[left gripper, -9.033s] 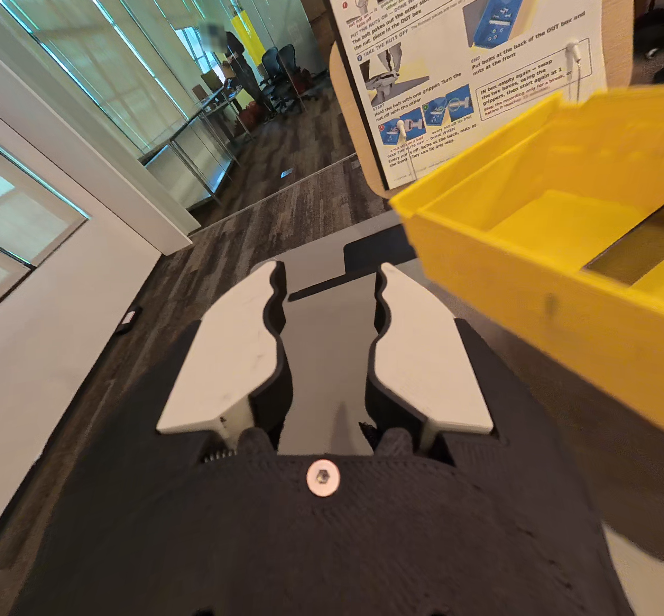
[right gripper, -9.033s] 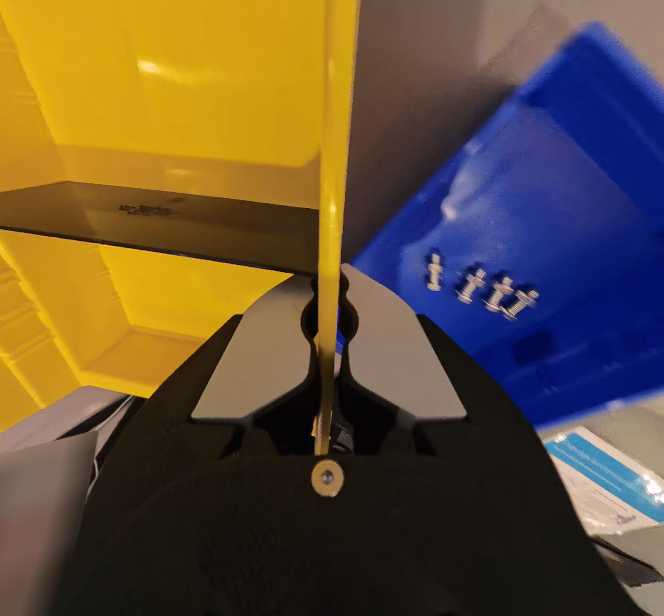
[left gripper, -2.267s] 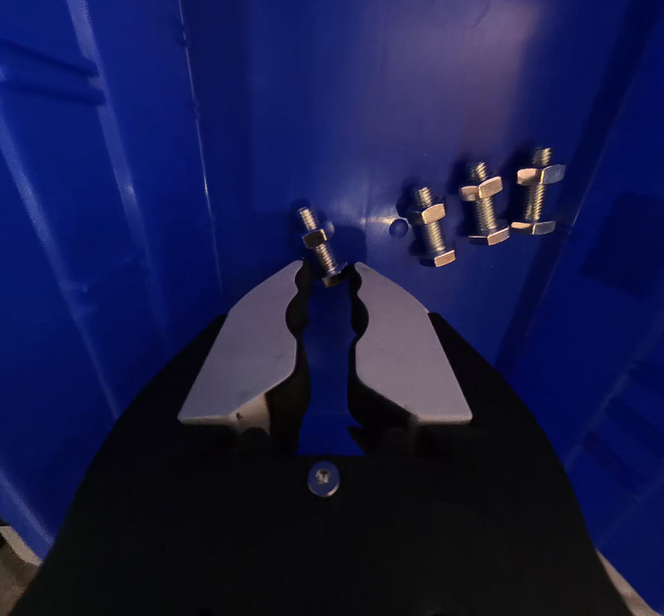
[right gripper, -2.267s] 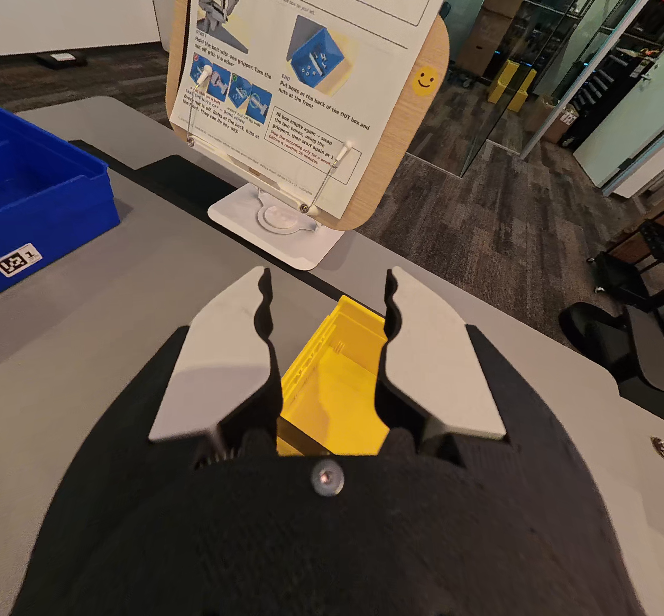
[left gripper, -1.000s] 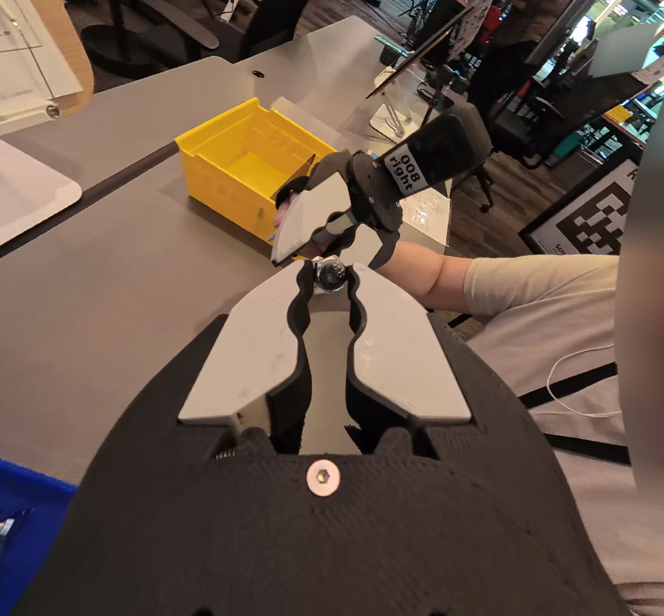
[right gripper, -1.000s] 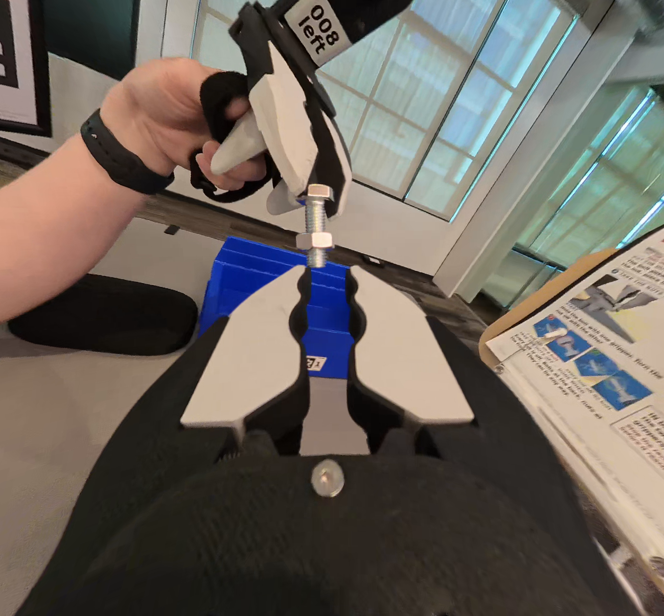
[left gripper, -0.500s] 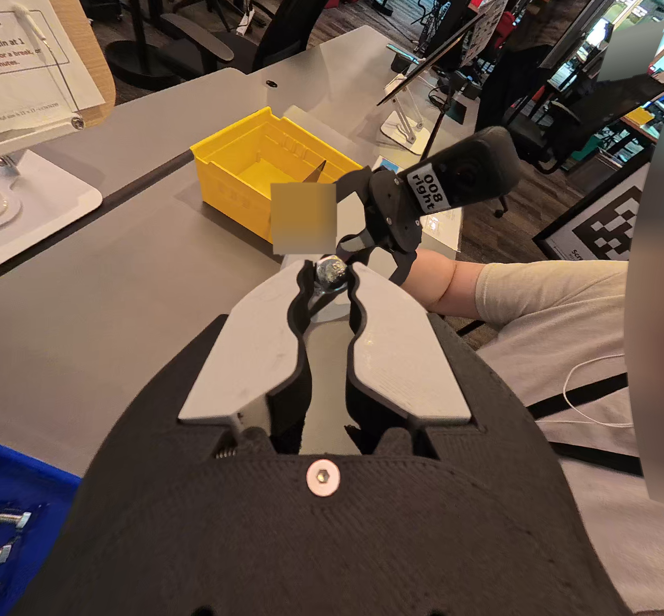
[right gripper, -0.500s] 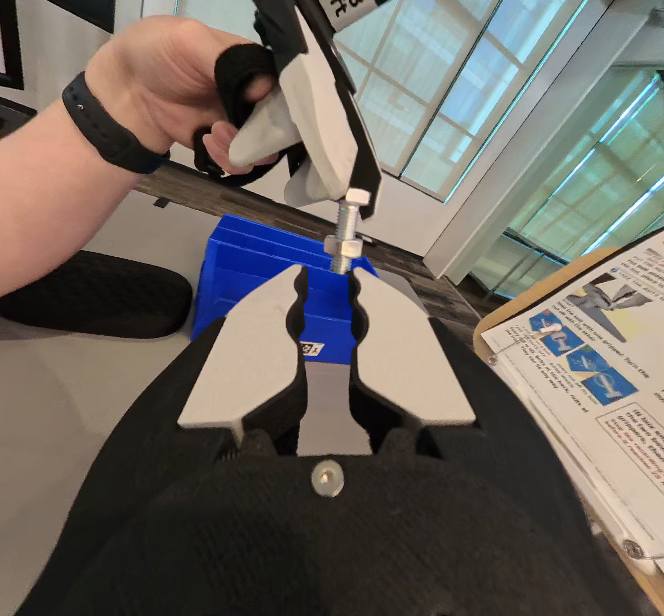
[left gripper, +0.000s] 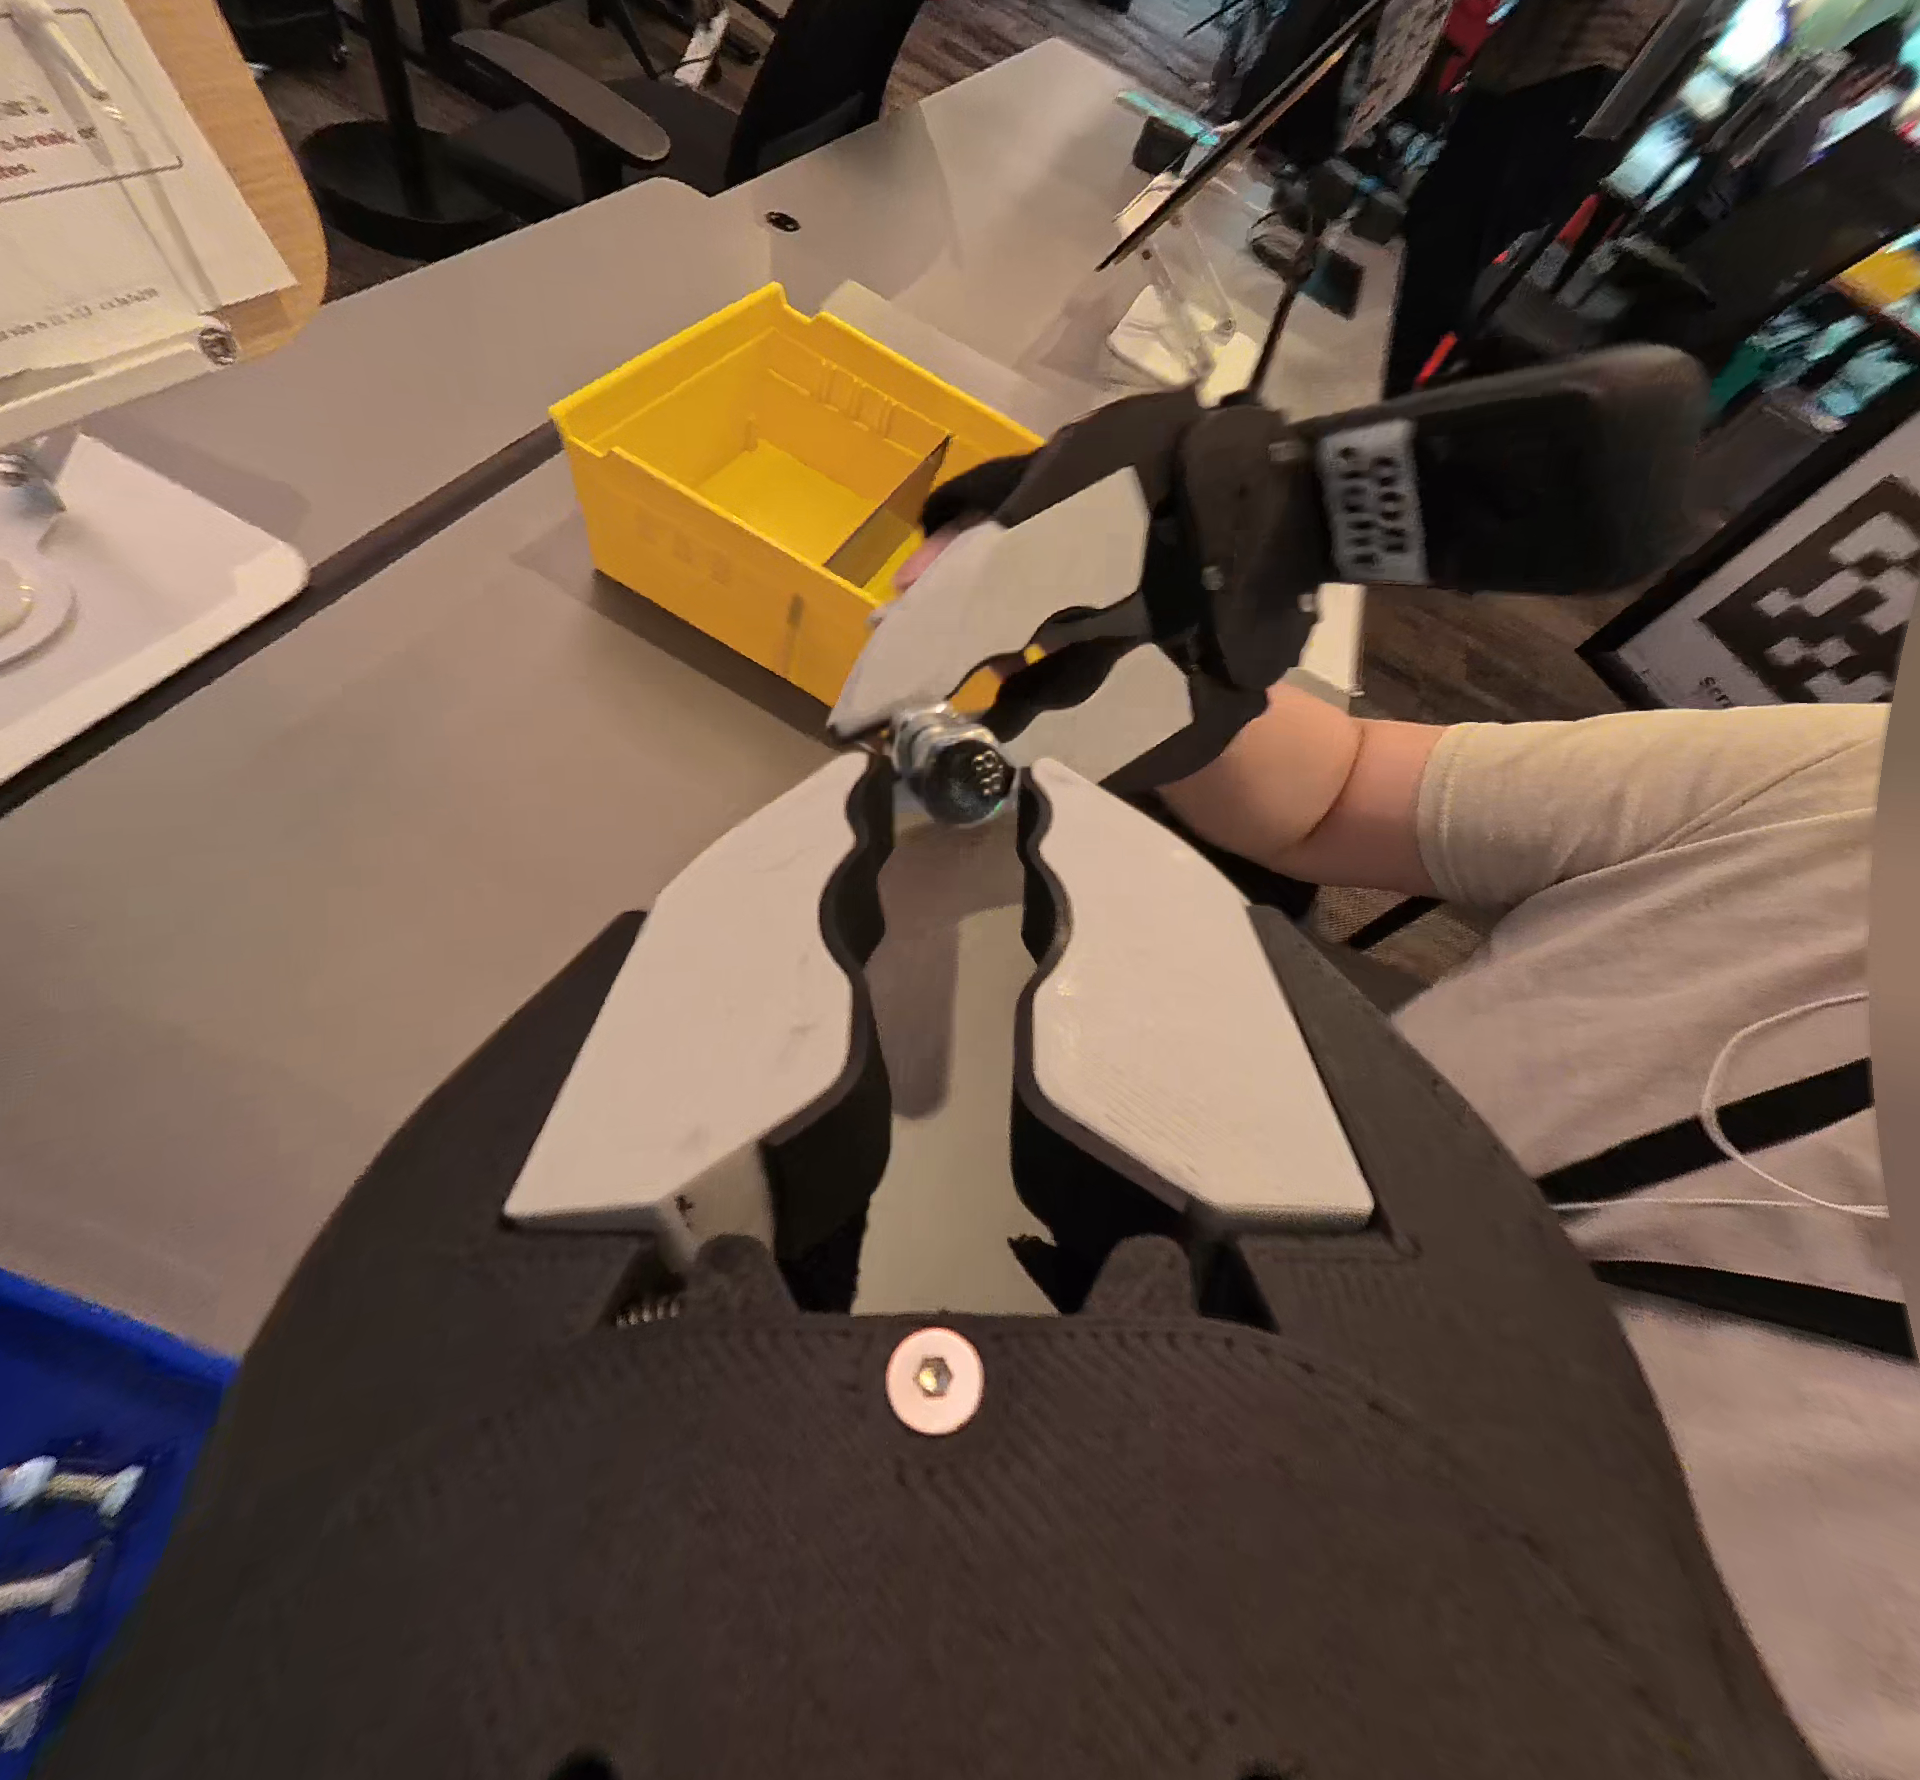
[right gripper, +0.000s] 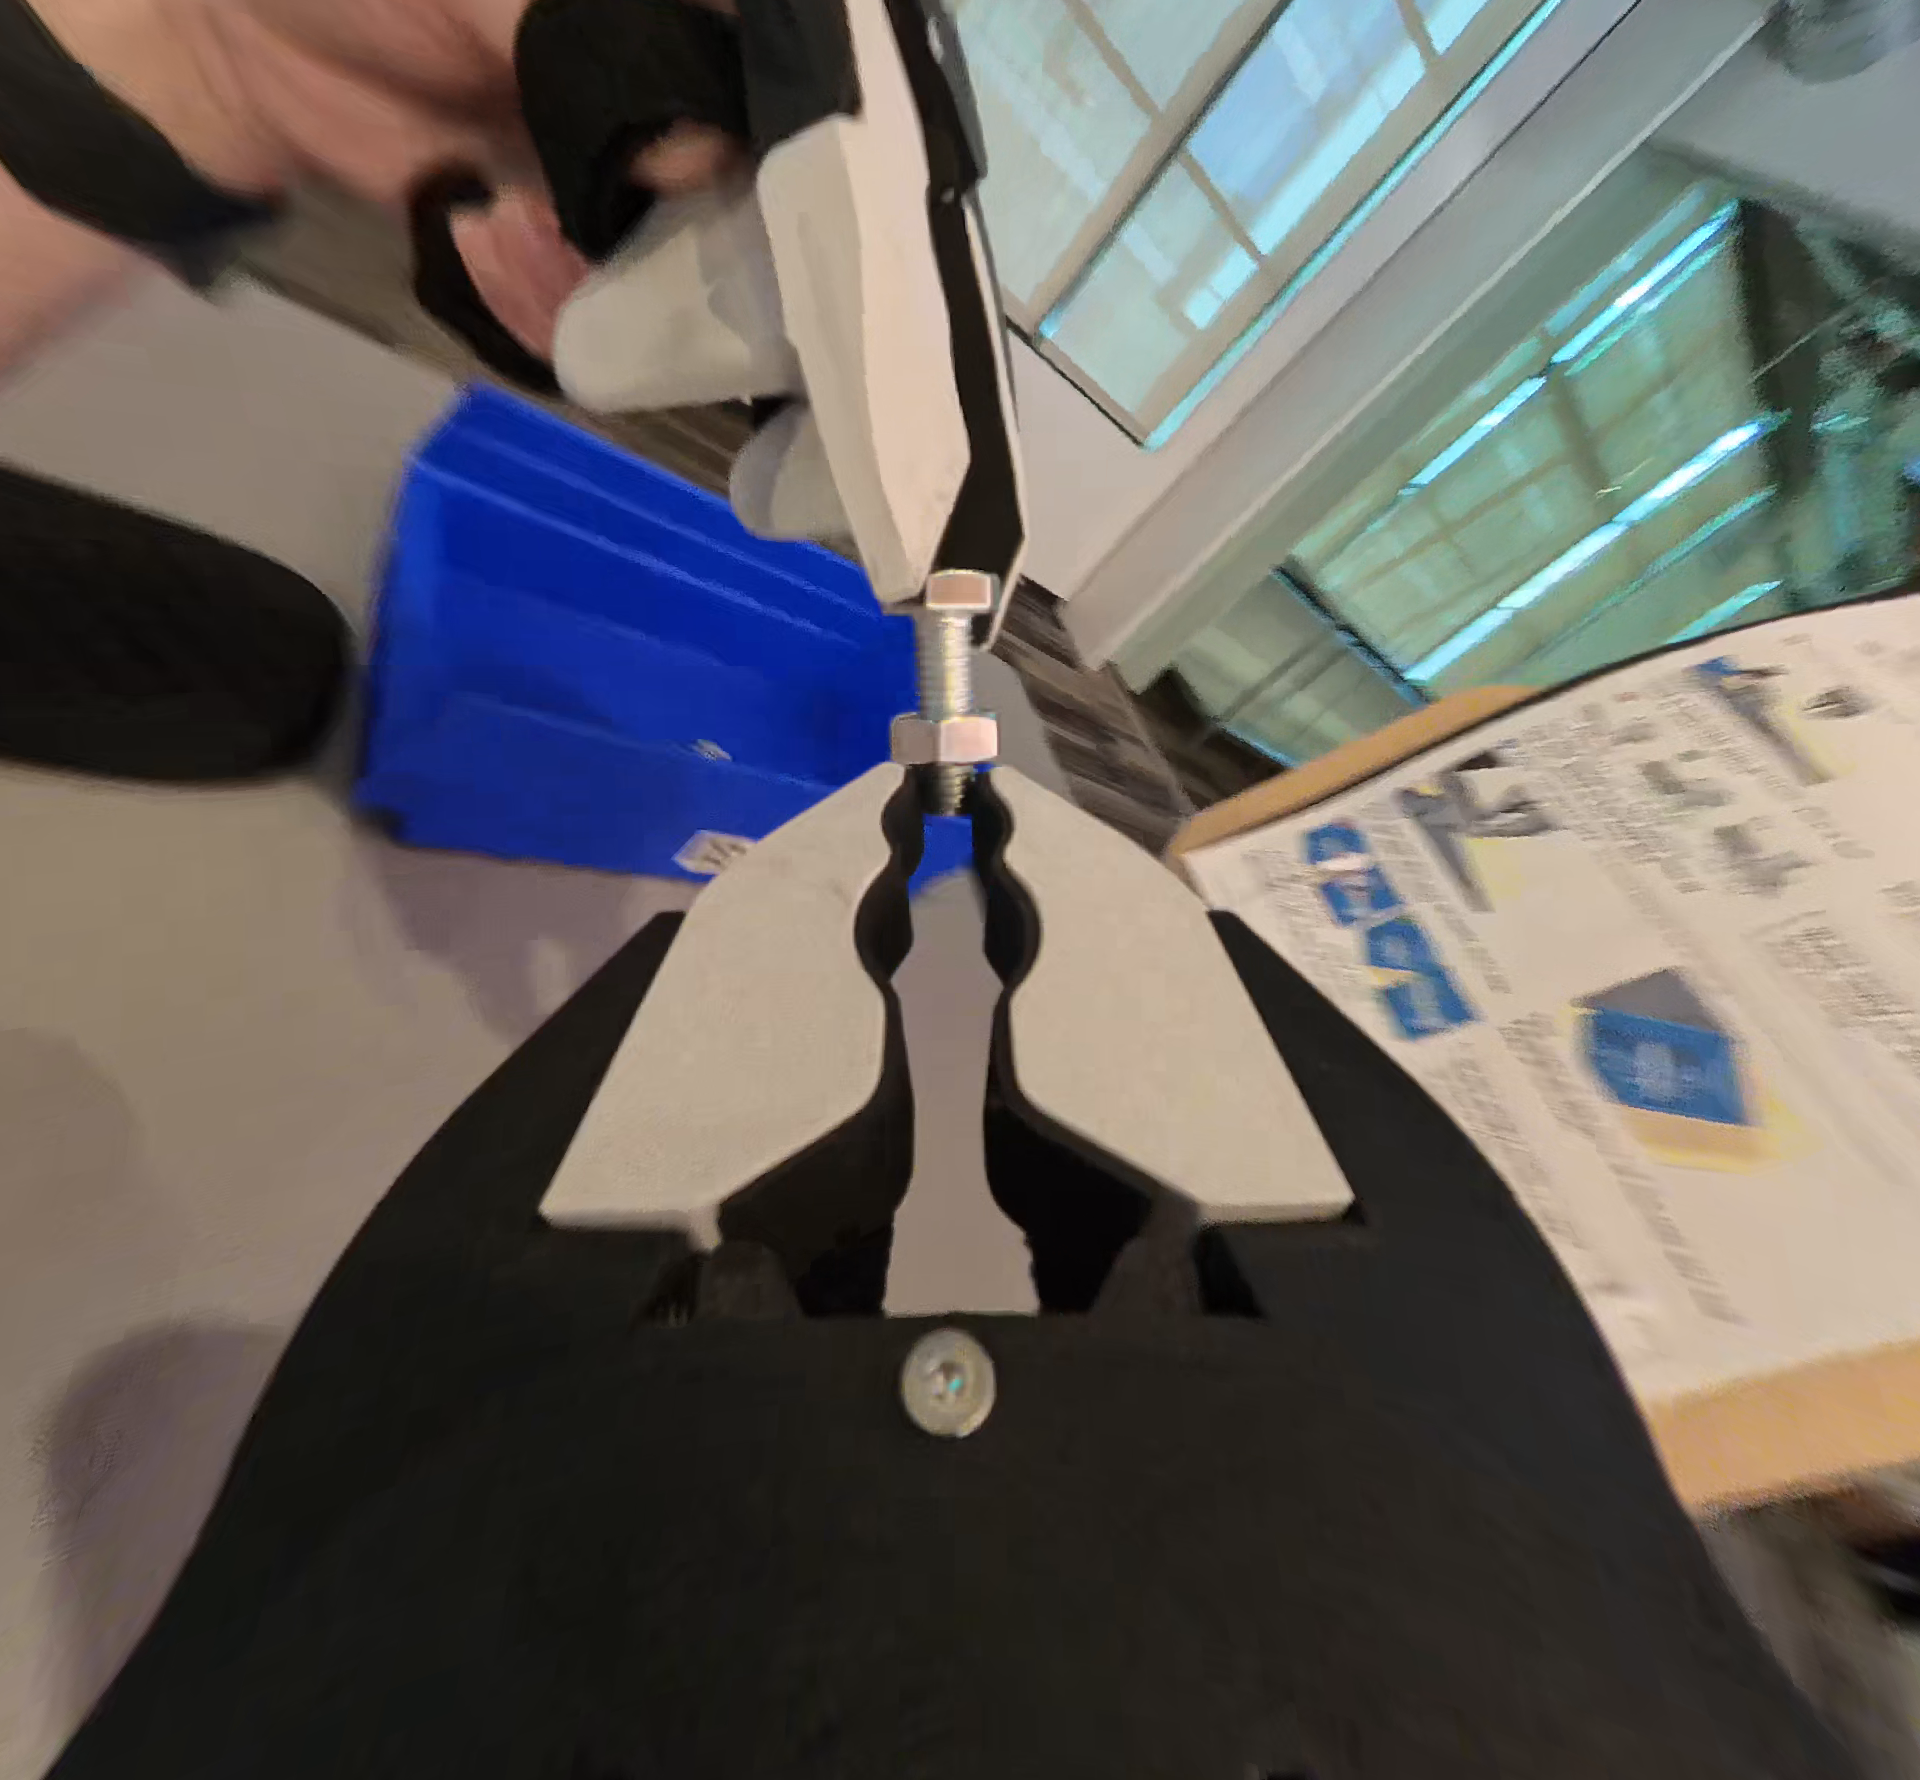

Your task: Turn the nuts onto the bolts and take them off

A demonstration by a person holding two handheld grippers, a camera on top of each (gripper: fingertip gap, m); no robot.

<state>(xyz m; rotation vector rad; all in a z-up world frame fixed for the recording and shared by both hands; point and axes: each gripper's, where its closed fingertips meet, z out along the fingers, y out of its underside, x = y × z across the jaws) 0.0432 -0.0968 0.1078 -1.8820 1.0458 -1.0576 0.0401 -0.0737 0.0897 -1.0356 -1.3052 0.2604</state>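
In the left wrist view my left gripper [left gripper: 954, 774] is shut on the head of a silver bolt [left gripper: 961, 788] and holds it above the grey table [left gripper: 312, 847]. The right gripper [left gripper: 914, 707] reaches in from the right and meets the bolt's far end. In the right wrist view the left gripper [right gripper: 961, 577] comes down from above and pinches the bolt [right gripper: 948, 665] by its head. A hex nut [right gripper: 943, 741] sits low on the thread. My right gripper [right gripper: 943, 780] is closed narrowly at the nut, with the thread end between its tips.
An empty yellow bin [left gripper: 727, 525] stands behind the grippers. A blue bin [right gripper: 582, 650] with loose bolts shows at the left wrist view's bottom-left [left gripper: 62, 1522]. An instruction sheet on a wooden stand [right gripper: 1558, 951] is at the right. A black pad [right gripper: 135, 650] lies left.
My right gripper has narrowed onto the nut end and rolled, so the background tilted. The left gripper kept its hold on the bolt head. Both views are more blurred.
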